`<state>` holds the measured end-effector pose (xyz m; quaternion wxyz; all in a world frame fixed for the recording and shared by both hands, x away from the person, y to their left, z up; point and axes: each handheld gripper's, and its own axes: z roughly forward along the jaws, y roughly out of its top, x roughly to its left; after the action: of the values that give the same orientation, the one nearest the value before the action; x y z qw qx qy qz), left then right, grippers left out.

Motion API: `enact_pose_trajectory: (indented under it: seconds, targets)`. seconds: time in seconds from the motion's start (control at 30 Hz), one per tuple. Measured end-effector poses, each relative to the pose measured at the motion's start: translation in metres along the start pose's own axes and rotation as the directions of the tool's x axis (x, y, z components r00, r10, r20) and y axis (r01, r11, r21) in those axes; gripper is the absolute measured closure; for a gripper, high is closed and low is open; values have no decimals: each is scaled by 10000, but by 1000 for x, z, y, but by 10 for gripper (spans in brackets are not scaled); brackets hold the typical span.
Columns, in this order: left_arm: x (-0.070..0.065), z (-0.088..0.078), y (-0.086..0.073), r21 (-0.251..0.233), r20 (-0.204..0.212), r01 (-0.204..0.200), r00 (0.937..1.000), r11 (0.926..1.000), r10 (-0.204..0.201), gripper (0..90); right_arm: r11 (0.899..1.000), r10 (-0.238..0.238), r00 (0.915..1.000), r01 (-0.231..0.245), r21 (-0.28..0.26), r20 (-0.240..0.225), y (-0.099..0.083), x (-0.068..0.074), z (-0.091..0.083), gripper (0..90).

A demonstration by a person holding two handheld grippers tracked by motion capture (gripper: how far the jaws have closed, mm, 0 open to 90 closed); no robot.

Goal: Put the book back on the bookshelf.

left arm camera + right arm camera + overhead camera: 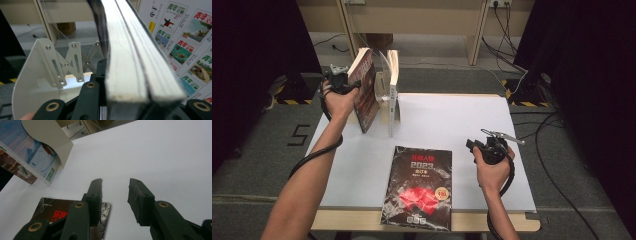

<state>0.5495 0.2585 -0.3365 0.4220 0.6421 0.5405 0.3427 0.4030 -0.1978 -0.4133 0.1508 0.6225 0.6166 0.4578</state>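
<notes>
Left gripper (343,82): clamped on the edge of a thick book (364,90), its jaws pressing both covers.
Thick book: tilted, off the table (472,120), at the far left corner, leaning towards the white book stand (37,77).
Second book (393,85): upright in the stand, just beside the held one.
Right gripper (488,146): jaws apart, nothing between them, low over the white tabletop at the right.
Black magazine (419,187): flat at the near edge, between the two hands.
</notes>
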Motion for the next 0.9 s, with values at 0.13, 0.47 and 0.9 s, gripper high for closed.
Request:
enact_pose_trajectory:
  seconds: [0.13, 0.47, 0.9]
  targets:
    - [4, -6, -10, -469, -792, -135, 9968, 9988, 98, 758, 10000, -75, 10000, 74, 25, 19, 1, 0, 0, 640]
    - [0, -6, -9, -482, -784, 240, 9965, 9986, -277, 748, 9999, -81, 9999, 81, 84, 63, 0, 0, 1, 641]
    - [-6, -6, -4, -117, -373, 1248, 9914, 9921, -1251, 750, 10000, -48, 9999, 48, 0, 91, 3, -2, -4, 641]
